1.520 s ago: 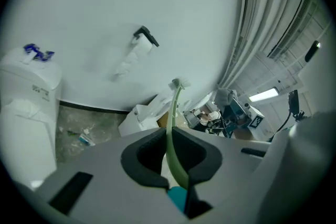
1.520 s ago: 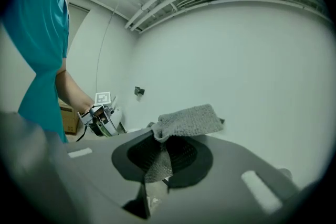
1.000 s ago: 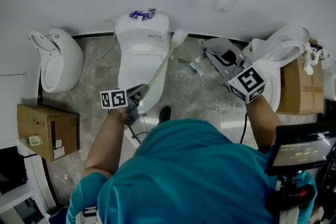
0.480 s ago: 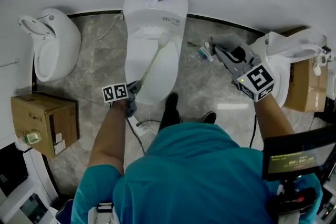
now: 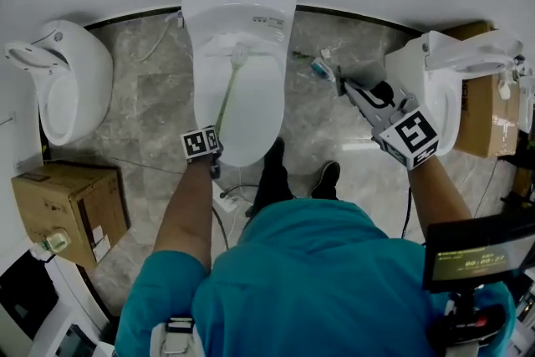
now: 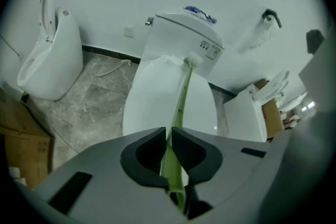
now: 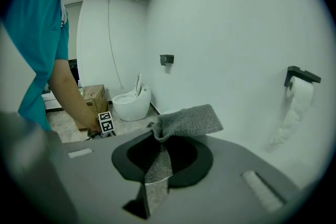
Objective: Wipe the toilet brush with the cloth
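green toilet brush [image 6: 182,96] in left gripper [image 6: 169,136], jaws steeply downward

Soft, even white light fills the room with hardly a shadow, the wall [image 7: 220,34] beyond my right jaws glows palest, the toilet brush [image 6: 182,97] handle blurs where it passes between my left jaws close to the lens, and both my views curve into black corners.

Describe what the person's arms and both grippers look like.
The left gripper and right gripper are grey plastic shells, black around the jaws. Each carries a white cube with black square markers. The person wears a teal short-sleeved shirt; the forearms are uncovered.
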A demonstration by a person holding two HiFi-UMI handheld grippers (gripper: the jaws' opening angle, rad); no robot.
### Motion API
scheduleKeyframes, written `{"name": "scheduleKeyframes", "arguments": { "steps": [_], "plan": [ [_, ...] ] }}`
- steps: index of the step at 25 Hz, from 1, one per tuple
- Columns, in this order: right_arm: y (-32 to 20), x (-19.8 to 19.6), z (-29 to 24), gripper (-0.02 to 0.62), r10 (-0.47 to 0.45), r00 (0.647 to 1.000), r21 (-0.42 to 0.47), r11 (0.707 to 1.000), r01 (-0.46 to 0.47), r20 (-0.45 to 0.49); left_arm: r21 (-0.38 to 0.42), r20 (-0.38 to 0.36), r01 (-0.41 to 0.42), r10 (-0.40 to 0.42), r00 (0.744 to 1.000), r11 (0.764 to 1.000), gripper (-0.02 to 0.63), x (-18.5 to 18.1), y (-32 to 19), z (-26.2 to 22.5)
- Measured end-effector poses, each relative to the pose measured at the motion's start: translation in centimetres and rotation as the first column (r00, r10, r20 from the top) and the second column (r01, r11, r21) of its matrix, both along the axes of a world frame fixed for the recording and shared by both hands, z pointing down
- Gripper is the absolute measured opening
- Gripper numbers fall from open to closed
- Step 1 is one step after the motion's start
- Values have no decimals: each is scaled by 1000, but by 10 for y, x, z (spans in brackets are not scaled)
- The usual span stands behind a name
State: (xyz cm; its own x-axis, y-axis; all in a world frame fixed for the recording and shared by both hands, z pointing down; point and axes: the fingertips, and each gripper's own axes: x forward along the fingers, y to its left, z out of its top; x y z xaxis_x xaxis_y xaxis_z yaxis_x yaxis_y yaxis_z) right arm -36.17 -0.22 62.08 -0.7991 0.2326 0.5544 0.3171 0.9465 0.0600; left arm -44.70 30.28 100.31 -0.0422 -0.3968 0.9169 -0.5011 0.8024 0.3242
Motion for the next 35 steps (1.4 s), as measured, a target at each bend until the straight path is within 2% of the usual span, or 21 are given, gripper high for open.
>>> {"name": "scheduleKeyframes", "arguments": {
  "steps": [2, 4, 6, 7, 12, 15, 17, 19, 21, 24, 27, 31, 33, 35],
  "plan": [
    [-5, 6, 2, 35, 13, 1000, 6, 1000, -13, -14, -67, 12, -48, 49, 999, 997, 41, 3, 3, 8],
    [-13, 12, -1, 35, 31, 999, 12, 999, -31, -14, -80, -1, -101, 102, 995, 992, 61, 9, -3, 11],
    [-21, 19, -7, 35, 51, 999, 13, 999, -51, -4, -71, -23, -133, 131, 991, 989, 163, 15, -11, 11],
    [-23, 23, -10, 35, 61, 998, 12, 998, -61, 3, -62, -21, -133, 132, 991, 989, 178, 16, -15, 8],
    [-21, 49, -31, 35, 83, 995, -3, 997, -83, 64, 51, 62, -110, 107, 992, 993, 179, 10, -26, -34],
    [-15, 71, -53, 35, 79, 989, -10, 997, -78, 123, 176, 126, -83, 61, 990, 981, 179, 12, -22, -82],
    [-10, 90, -71, 35, 72, 983, -17, 997, -70, 169, 309, 173, -55, 0, 985, 949, 179, 16, -20, -134],
    [-1, 111, -90, 35, 62, 977, -32, 998, -56, 203, 443, 237, -47, -67, 969, 895, 178, 23, -18, -199],
    [12, 130, -107, 35, 51, 971, -57, 998, -39, 232, 544, 308, -69, -123, 943, 836, 167, 32, -14, -269],
    [25, 152, -123, 35, 54, 964, -98, 995, -29, 261, 637, 403, -124, -192, 895, 761, 107, 46, -8, -365],
    [41, 166, -139, 35, 77, 955, -156, 987, -33, 286, 685, 485, -209, -223, 845, 698, 55, 62, 0, -449],
    [61, 175, -165, 35, 90, 944, -187, 982, -31, 319, 708, 580, -305, -278, 766, 636, 9, 66, 20, -542],
    [66, 175, -178, 35, 114, 936, -210, 977, -44, 334, 703, 610, -334, -291, 737, 628, 9, 64, 31, -573],
    [70, 173, -189, 35, 152, 925, -246, 967, -66, 347, 690, 636, -365, -282, 719, 625, 8, 63, 42, -593]
  ]
}}
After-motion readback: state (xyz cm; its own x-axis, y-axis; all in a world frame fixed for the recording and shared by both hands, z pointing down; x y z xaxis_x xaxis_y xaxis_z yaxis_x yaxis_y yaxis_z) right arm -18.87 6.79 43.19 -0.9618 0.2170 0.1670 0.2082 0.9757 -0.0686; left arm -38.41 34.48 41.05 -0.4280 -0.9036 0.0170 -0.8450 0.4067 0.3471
